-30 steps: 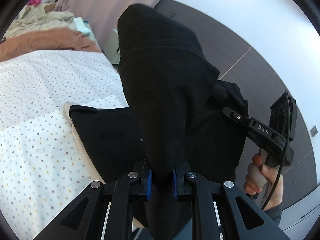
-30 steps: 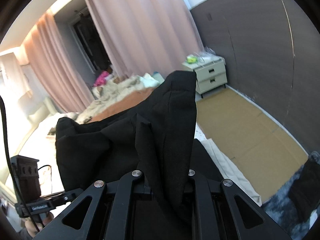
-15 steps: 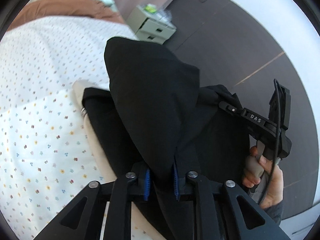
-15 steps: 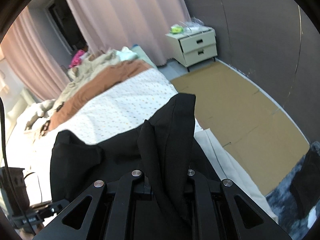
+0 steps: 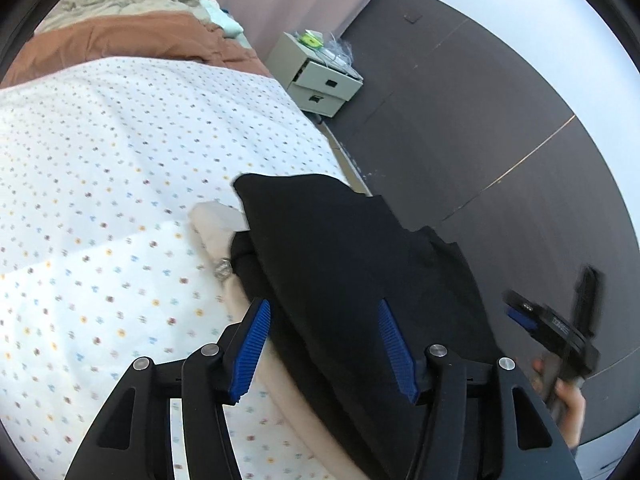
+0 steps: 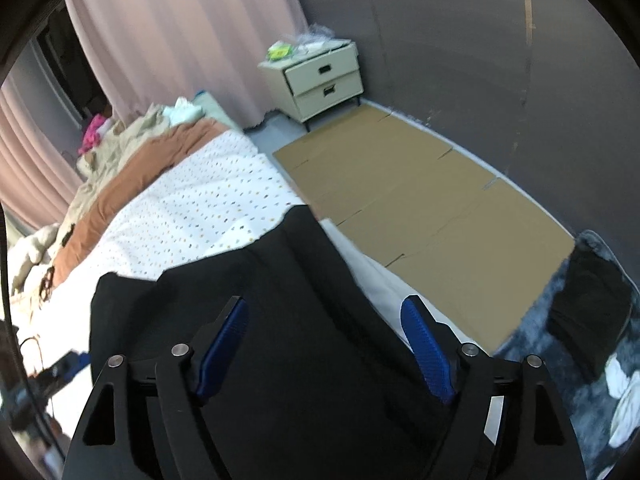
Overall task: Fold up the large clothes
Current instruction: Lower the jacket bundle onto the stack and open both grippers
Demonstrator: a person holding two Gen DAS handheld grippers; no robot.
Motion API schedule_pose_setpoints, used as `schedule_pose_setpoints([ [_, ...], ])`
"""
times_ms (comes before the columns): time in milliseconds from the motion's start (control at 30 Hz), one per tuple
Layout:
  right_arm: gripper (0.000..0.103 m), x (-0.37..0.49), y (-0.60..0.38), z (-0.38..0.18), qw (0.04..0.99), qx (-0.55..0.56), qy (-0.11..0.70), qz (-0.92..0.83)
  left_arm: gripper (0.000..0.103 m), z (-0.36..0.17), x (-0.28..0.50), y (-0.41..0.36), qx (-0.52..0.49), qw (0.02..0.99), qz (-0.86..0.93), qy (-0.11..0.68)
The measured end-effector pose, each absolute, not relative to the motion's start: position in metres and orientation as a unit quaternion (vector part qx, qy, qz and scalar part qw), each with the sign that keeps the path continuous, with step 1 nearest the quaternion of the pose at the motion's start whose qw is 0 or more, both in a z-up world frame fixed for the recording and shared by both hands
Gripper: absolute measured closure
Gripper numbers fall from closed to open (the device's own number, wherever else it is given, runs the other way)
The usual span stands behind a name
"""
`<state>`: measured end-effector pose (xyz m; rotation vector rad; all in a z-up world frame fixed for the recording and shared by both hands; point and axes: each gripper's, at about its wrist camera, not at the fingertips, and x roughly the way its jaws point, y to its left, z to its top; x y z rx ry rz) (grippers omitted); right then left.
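A black garment (image 5: 352, 264) lies folded over on the dotted white bedsheet (image 5: 100, 184), on top of a beige cloth (image 5: 216, 236) near the bed's edge. It also shows in the right wrist view (image 6: 280, 312). My left gripper (image 5: 324, 344) is open, its blue pads (image 5: 252, 344) spread either side of the garment just above it. My right gripper (image 6: 324, 352) is open too, over the same garment near the bed's edge. The right gripper shows at the right of the left wrist view (image 5: 560, 332), blurred, held in a hand.
A brown blanket (image 5: 120, 40) and heaped bedding lie at the far end of the bed. A cream nightstand (image 6: 316, 76) stands by the pink curtain (image 6: 180, 32). Flattened cardboard (image 6: 420, 200) covers the floor beside the bed. A dark fluffy rug (image 6: 592, 340) with clothes lies at the right.
Both grippers were shut on the raised black garment. They lowered it onto the bed and have opened, and the garment now lies flat.
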<state>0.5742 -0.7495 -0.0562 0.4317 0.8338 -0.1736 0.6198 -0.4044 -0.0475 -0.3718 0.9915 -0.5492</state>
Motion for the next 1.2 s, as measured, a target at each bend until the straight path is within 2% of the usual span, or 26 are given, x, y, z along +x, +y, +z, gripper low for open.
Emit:
schedule_pose_setpoints([
  [233, 0.024, 0.486, -0.765, -0.064, 0.89, 0.245, 0.371, -0.102, 0.046, -0.067, 0.613, -0.402, -0.157, 0.823, -0.26, 0.479],
  [400, 0.024, 0.438, -0.774, -0.081, 0.883, 0.279, 0.357, -0.125, 0.061, -0.077, 0.62, -0.408, -0.155, 0.819, -0.271, 0.481],
  [533, 0.024, 0.408, -0.773, -0.091, 0.88, 0.303, 0.342, -0.13, 0.061, -0.076, 0.627, -0.414, -0.148, 0.817, -0.272, 0.486],
  [733, 0.024, 0.399, -0.774, -0.131, 0.85, 0.382, 0.35, -0.096, 0.062, -0.076, 0.638, -0.425, -0.141, 0.812, -0.273, 0.496],
  [800, 0.025, 0.406, -0.776, -0.142, 0.842, 0.407, 0.346, -0.08, 0.067, -0.078, 0.642, -0.429, -0.139, 0.813, -0.264, 0.5],
  [833, 0.036, 0.41, -0.776, -0.144, 0.843, 0.405, 0.344, -0.08, 0.068, -0.079, 0.644, -0.431, -0.137, 0.813, -0.261, 0.502],
  [867, 0.063, 0.416, -0.776, -0.145, 0.846, 0.401, 0.342, -0.076, 0.071, -0.08, 0.646, -0.433, -0.136, 0.812, -0.26, 0.504],
  [933, 0.089, 0.423, -0.777, -0.146, 0.848, 0.406, 0.333, -0.07, 0.074, -0.082, 0.65, -0.439, -0.129, 0.813, -0.258, 0.506],
  [1200, 0.09, 0.443, -0.783, -0.163, 0.839, 0.409, 0.34, -0.115, 0.074, -0.092, 0.66, -0.455, -0.099, 0.816, -0.253, 0.51],
])
